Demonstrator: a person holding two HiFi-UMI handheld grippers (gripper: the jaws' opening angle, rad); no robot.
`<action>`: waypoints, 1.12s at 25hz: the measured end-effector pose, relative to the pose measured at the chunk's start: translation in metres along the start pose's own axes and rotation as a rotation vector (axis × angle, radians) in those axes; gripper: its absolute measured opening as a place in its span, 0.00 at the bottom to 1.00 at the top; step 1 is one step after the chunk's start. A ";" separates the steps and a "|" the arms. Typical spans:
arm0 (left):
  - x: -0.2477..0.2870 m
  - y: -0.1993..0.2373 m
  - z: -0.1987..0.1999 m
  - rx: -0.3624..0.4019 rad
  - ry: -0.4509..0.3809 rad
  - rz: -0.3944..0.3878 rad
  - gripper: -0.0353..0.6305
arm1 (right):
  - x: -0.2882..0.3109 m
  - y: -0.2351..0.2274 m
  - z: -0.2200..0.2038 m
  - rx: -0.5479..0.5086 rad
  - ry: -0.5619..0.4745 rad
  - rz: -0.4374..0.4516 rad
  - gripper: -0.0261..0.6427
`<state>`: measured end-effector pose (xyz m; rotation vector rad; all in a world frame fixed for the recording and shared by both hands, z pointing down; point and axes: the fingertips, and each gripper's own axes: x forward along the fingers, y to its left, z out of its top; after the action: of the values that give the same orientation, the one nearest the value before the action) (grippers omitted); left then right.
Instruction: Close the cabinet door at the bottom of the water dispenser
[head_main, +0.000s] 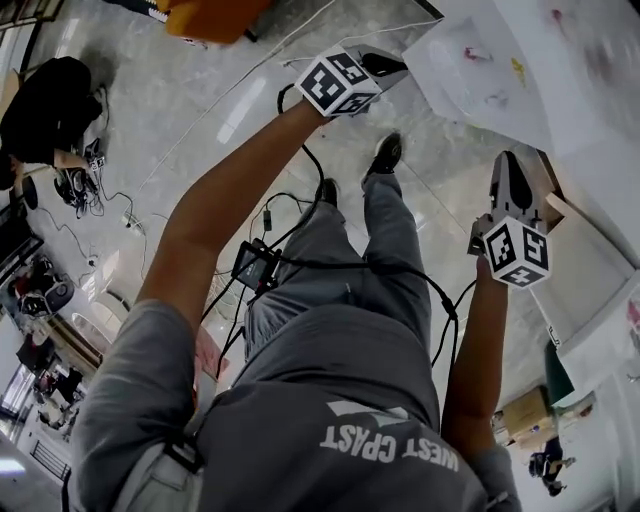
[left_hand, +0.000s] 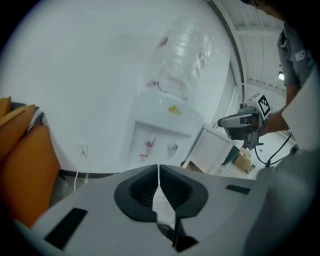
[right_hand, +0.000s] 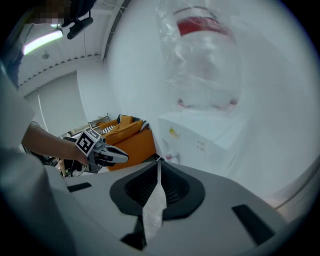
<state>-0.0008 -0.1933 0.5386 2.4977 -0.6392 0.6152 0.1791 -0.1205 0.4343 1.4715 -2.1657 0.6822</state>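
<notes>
water dispenser (left_hand: 162, 127) ahead of you | cabinet door (left_hand: 216, 150) at its foot, apparently swung out rightward, lower than both grippers | your right gripper (head_main: 515, 170) nearer it, jaws pressed together, empty | left gripper (left_hand: 159, 169) likewise closed, empty

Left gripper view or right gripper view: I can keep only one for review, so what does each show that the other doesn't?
Only the left gripper view: a wall socket and the right gripper. Only the right gripper view: the left gripper and a ceiling light. Both: the dispenser with its bottle, the orange sofa, and that view's own jaws shut on nothing.
</notes>
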 end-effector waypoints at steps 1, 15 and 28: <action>-0.020 -0.004 0.016 0.003 -0.030 0.012 0.09 | -0.009 0.010 0.015 -0.013 -0.019 0.014 0.10; -0.308 -0.065 0.192 0.161 -0.495 0.308 0.09 | -0.106 0.116 0.183 -0.214 -0.229 0.206 0.08; -0.488 -0.141 0.222 0.379 -0.599 0.513 0.09 | -0.208 0.170 0.272 -0.298 -0.454 0.222 0.08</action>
<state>-0.2438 -0.0516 0.0614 2.8966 -1.5415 0.1388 0.0701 -0.0833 0.0698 1.3316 -2.6595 0.0765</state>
